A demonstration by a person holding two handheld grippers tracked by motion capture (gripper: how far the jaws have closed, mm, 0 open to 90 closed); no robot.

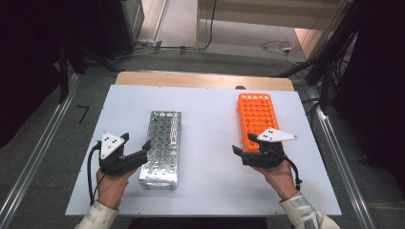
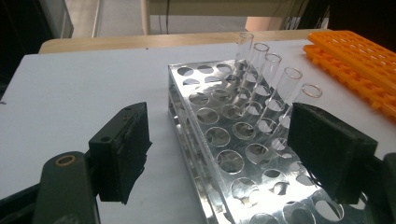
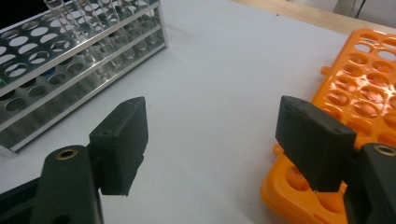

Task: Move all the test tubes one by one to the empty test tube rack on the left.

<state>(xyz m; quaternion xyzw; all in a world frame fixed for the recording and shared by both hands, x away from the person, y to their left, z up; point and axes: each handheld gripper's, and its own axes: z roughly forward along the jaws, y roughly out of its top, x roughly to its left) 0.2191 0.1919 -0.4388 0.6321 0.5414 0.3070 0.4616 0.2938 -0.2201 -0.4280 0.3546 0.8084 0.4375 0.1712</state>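
Centrally, left gripper (image 1: 139, 145), jaws set wide apart, nothing clamped between them; near long side of metal test-tube rack (image 1: 161, 148) standing in the gap in the left gripper view, pads clear of it. Right gripper (image 1: 244, 144), jaws spread to their widest, empty; left pad over bare white table (image 1: 210, 157), right pad over near corner of orange test-tube rack (image 1: 258, 114), contact with that rack not determinable.

Glass test tubes (image 2: 273, 77) upright in a single row along one side of metal test-tube rack (image 2: 243, 140); clear walls hard to trace against the shiny plate, lower ends lost among reflections. Near end of this rack cut off by the lower frame edge in the left gripper view; orange test-tube rack (image 3: 359, 93) cut off at the right edge in the right gripper view. Tubes scarcely discernible in the high view.

Metal rack just beside left gripper, on its inner side. Orange rack directly ahead of right gripper, near end under its grey plate. Racks well apart, bare table between.
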